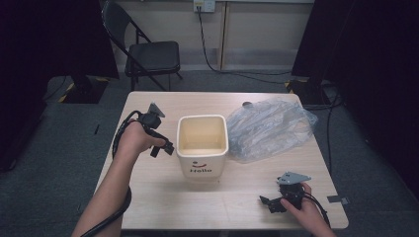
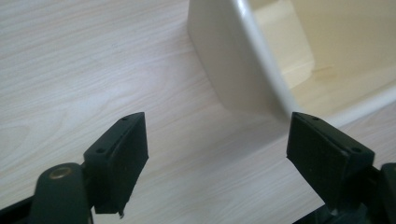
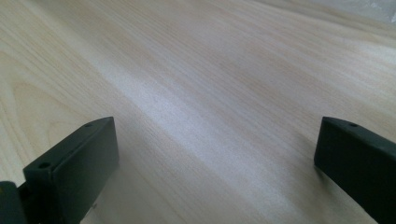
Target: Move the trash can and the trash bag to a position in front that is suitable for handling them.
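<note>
Hovering just left of the cream bin [image 1: 202, 143] mid-desk, left gripper [image 1: 161, 146] had fingers spread, empty; bin wall sat ahead-right of them. Right gripper [image 1: 271, 203], also spread, sat well apart.

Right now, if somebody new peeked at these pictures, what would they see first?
First, the cream bin standing open in the middle of the table, with "Hello" printed on its front. Just right of it lies a crumpled clear plastic bag. The left gripper hangs open right beside the bin's left wall, and the right gripper, open too, sits low at the table's near right corner.
</note>
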